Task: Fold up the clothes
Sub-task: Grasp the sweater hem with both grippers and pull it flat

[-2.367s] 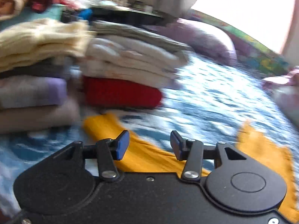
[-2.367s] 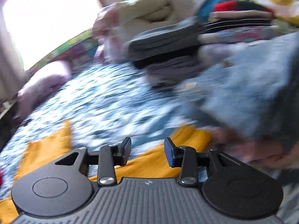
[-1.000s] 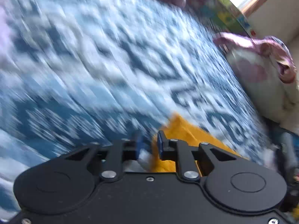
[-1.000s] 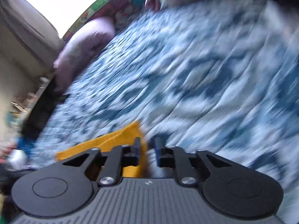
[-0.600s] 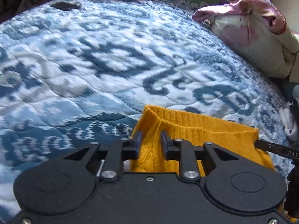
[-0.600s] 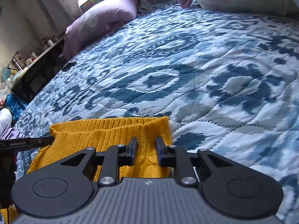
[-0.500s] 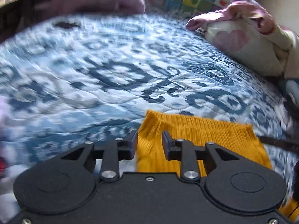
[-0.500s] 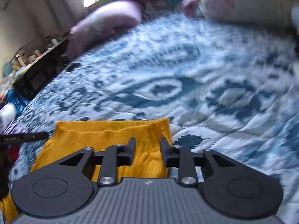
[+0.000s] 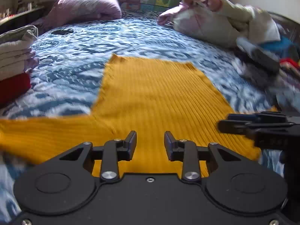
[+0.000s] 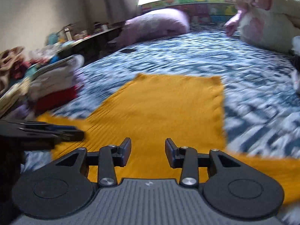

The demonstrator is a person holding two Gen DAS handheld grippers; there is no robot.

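Observation:
A mustard-yellow ribbed sweater lies flat on the blue patterned bed cover, hem at the far end and a sleeve stretching to the left. In the right wrist view the same sweater spreads ahead with a sleeve running off to the right. My left gripper hovers over the near part of the sweater, its jaws opening with nothing between them. My right gripper does the same, jaws opening and empty. Each gripper shows in the other's view: the right gripper and the left gripper.
A stack of folded clothes with a red item at the bottom sits at the left. A purple pillow lies at the head of the bed. A pile of loose clothes fills the right side, with dark folded items beside it.
Both grippers let go of the sweater's hem corners and drew back toward the near end. Their jaws stand wider than before. The sweater now lies spread out flat.

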